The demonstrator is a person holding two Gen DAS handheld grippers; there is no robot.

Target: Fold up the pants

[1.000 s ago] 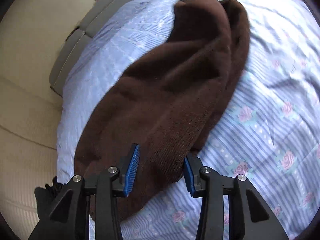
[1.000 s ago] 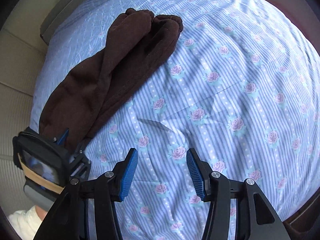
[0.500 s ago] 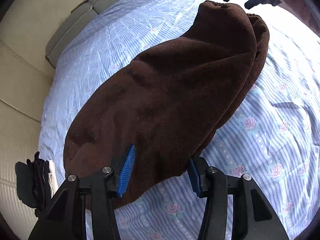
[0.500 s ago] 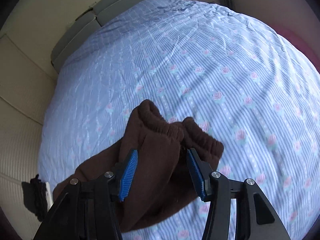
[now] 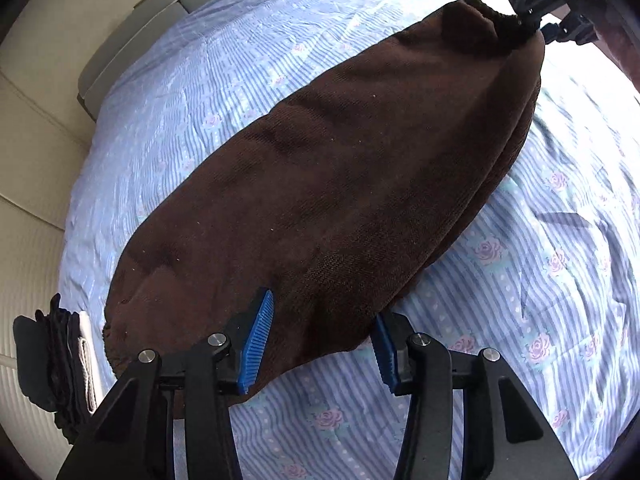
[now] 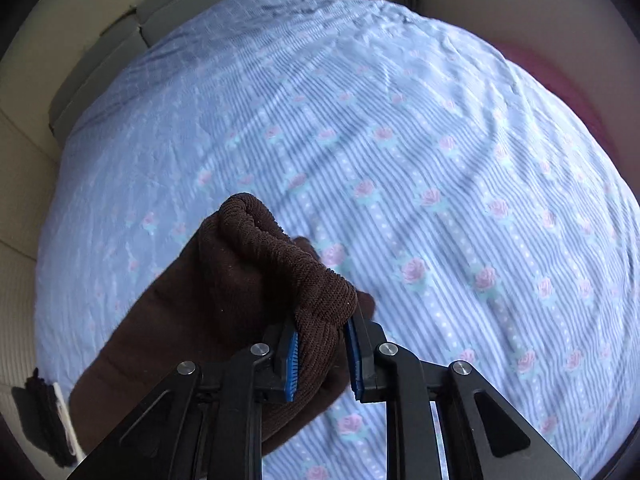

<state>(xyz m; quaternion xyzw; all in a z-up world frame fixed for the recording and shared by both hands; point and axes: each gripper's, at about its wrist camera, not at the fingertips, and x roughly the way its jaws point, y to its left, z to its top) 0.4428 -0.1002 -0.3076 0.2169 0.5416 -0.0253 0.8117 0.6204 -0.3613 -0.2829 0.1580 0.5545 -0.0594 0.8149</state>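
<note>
Left wrist view: left gripper grips the near end of the dark brown ribbed knit pants, which stretch toward 1 o'clock across the blue striped rose-print bedsheet. At 1 o'clock, the right gripper has just been closing and now pinches the bunched cuffs. Step, as I judge: both ends held, ready for the lengthwise fold; next move needs cuffs carried toward the left gripper. No legible writing.
</note>
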